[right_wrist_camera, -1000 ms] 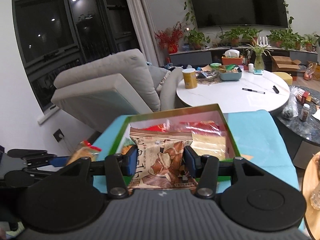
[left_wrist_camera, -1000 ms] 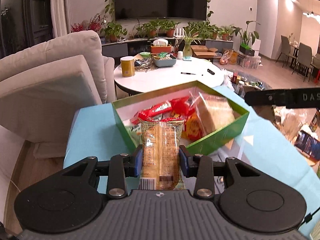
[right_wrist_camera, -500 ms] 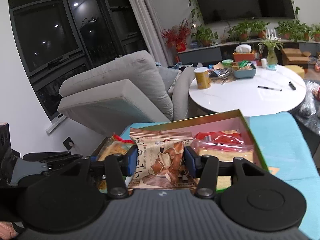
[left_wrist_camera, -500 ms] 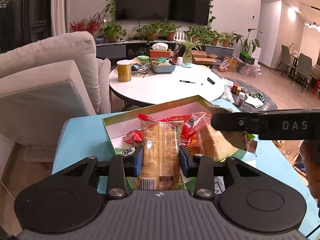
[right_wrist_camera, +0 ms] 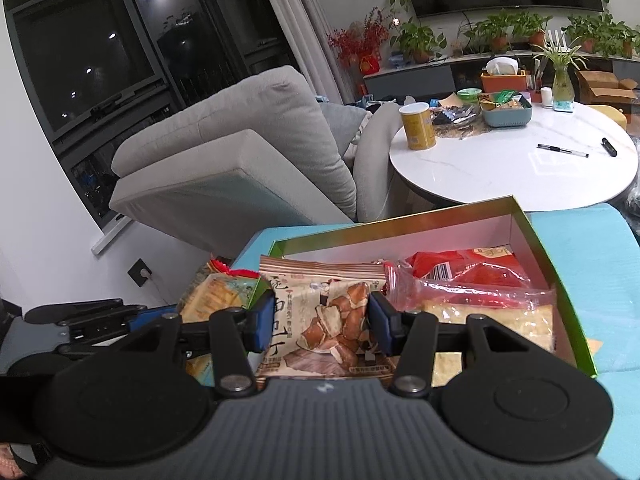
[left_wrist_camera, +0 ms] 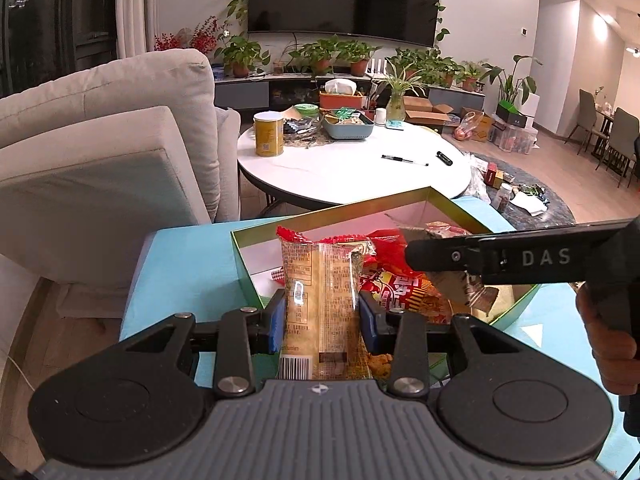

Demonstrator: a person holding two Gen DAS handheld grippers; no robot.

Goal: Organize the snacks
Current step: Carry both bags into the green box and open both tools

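Left gripper (left_wrist_camera: pixel 322 314) pinches yellow packet (left_wrist_camera: pixel 320 300), right gripper (right_wrist_camera: pixel 322 322) pinches beige packet (right_wrist_camera: pixel 324 320); both over green box (right_wrist_camera: pixel 536 236) near edge, ready for dropping in.

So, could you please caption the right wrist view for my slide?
Right gripper clamps a beige snack packet above the green box of snacks.

The yellow packet (left_wrist_camera: pixel 322 304) apparently hides snacks beneath it.
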